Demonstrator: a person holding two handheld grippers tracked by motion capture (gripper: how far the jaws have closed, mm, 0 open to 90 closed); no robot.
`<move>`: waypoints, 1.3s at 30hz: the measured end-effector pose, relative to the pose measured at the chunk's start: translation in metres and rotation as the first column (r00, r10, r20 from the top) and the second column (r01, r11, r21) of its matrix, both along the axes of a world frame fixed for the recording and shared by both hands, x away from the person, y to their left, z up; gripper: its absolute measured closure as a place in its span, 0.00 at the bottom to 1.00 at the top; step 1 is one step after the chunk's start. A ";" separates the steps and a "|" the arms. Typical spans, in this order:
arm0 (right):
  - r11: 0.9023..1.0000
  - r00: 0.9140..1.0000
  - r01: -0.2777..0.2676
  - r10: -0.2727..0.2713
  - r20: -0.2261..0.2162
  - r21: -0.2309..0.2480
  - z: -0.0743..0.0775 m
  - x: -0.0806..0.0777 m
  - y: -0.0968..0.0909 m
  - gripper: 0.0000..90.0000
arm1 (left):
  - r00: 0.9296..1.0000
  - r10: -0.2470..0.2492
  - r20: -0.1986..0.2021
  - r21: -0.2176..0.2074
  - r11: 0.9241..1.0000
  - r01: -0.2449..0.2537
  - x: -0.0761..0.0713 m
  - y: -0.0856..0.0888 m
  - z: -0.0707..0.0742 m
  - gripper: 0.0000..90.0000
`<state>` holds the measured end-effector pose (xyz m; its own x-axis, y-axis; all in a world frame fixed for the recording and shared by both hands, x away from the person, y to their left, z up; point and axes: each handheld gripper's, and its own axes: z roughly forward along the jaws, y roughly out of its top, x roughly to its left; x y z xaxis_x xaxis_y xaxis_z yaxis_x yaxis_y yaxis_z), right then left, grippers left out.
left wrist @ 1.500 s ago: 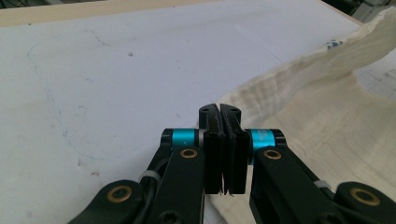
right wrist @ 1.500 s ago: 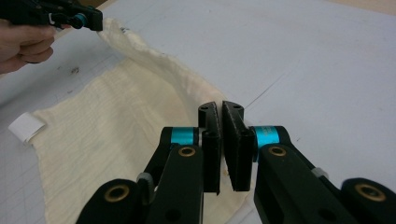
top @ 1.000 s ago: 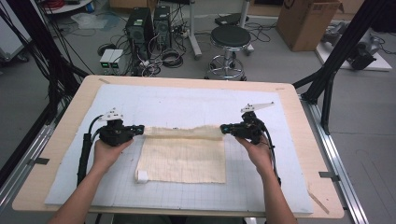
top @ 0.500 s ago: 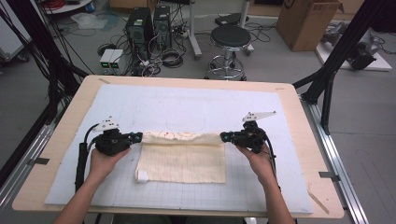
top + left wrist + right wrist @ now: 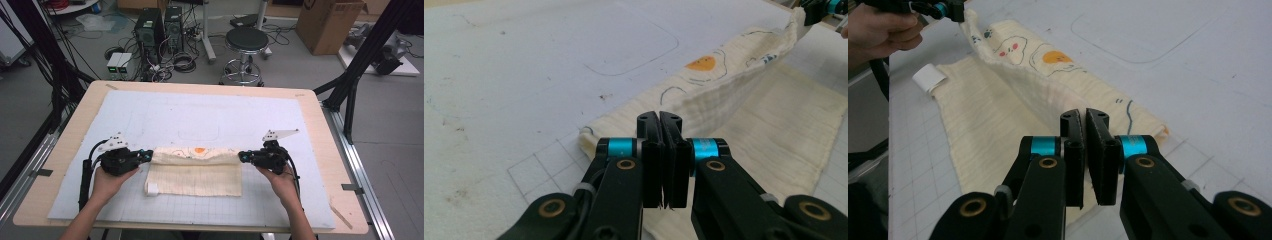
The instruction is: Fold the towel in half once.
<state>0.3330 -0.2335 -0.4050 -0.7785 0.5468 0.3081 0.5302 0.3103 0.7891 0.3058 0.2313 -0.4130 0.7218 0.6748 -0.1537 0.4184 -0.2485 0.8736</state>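
Cream muslin cloth [image 5: 195, 172] is lying on the white mat [image 5: 200, 115] toward the near edge of the bench [image 5: 310, 100], and both grippers are folding it. The left gripper [image 5: 148, 154] is clamping the cloth's left far corner, its jaws shut on the fabric, and the right gripper [image 5: 242, 156] is pinching the right far corner the same way. Compared with a second ago, the two hands are now sitting closer to the near edge, so the lifted far edge is being carried over the lower layer and the printed side with the orange spot [image 5: 199, 150] is showing along the roll. Judging by this, the fold is under way but not finished: the held edge is not yet lying on the near hem, where a white tag [image 5: 151, 188] is showing.
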 end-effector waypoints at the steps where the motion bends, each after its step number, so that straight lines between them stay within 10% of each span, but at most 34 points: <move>1: 1.000 1.000 0.000 0.000 -0.002 0.004 0.000 -0.002 0.000 0.96 | 1.000 0.000 -0.001 -0.002 1.000 0.000 -0.001 0.000 -0.001 0.97; 39: 0.997 0.998 -0.062 0.061 -0.016 -0.052 -0.021 -0.050 0.004 0.96 | 0.993 -0.110 -0.041 0.034 0.993 0.112 -0.049 0.011 -0.022 0.97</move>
<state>0.2826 -0.2294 -0.4262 -0.8069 0.5137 0.2916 0.5201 0.3837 0.7631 0.2570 0.2420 -0.4347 0.7865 0.5963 -0.1606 0.4204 -0.3265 0.8466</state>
